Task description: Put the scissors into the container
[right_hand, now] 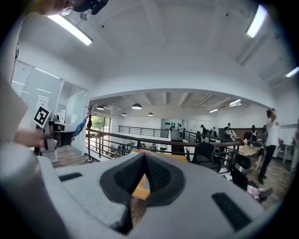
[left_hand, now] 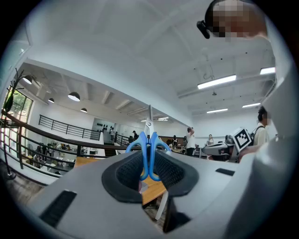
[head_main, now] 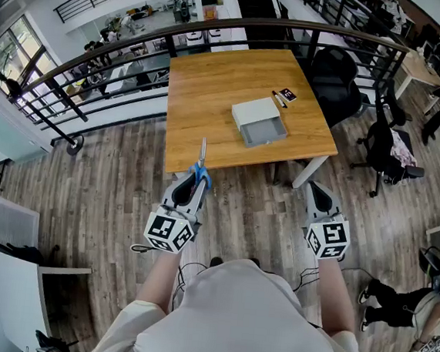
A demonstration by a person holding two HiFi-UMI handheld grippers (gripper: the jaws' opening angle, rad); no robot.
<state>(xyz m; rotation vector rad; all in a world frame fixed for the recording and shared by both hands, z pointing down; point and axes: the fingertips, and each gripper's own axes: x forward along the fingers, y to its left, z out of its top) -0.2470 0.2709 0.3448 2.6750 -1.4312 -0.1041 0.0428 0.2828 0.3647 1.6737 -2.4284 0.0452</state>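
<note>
The wooden table (head_main: pixel 212 93) stands far ahead of the person, with a black chair (head_main: pixel 333 82) at its right. The grey container (head_main: pixel 259 122) sits on the table's right half, open top up. The left gripper (head_main: pixel 196 178) hangs near the table's near edge; its jaws clamp the blue handles of the scissors (head_main: pixel 201 166), blades pointing far, left of the container and well apart from it. The right gripper (head_main: pixel 316 194) is at the near right, jaws closed together with nothing between them. A small dark card (head_main: pixel 287 94) lies beyond the container.
</note>
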